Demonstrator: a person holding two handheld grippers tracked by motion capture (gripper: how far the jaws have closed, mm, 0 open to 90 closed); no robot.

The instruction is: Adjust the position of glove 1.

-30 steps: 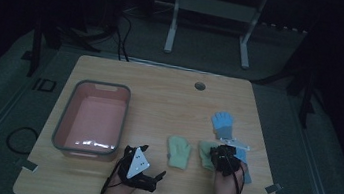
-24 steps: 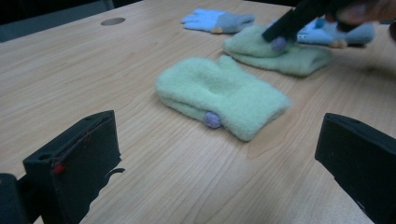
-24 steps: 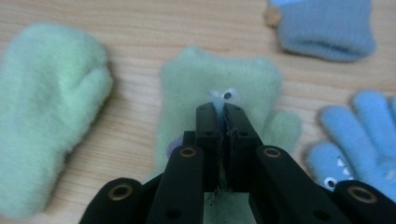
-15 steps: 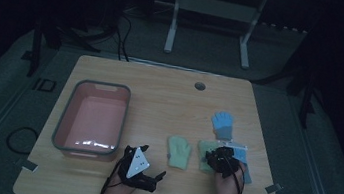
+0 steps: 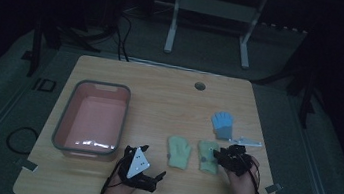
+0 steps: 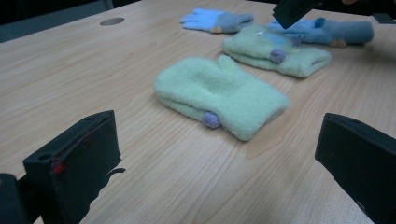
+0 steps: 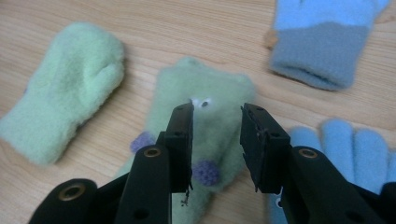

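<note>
Green mitten (image 7: 205,140) under part-open right gripper (image 7: 215,116).

A: So what's up close here?

B: The left tongs (image 6: 224,163), jaws spread wide with bare wood table (image 6: 93,60) between them. Just past them lies a pale green mitten (image 6: 219,95), flat, with a little purple pom-pom (image 6: 211,120) at the cuff edge.

A: And behind it?

B: A second green mitten (image 6: 280,53), also with a purple pom-pom. Beyond that is a blue glove (image 6: 217,19) with a grey cuff, and another blue glove (image 6: 336,31) off to the right. The other tongs (image 6: 292,10) poke in at the top, right above the second mitten. There's a round hole (image 6: 112,21) in the table far back.
</note>
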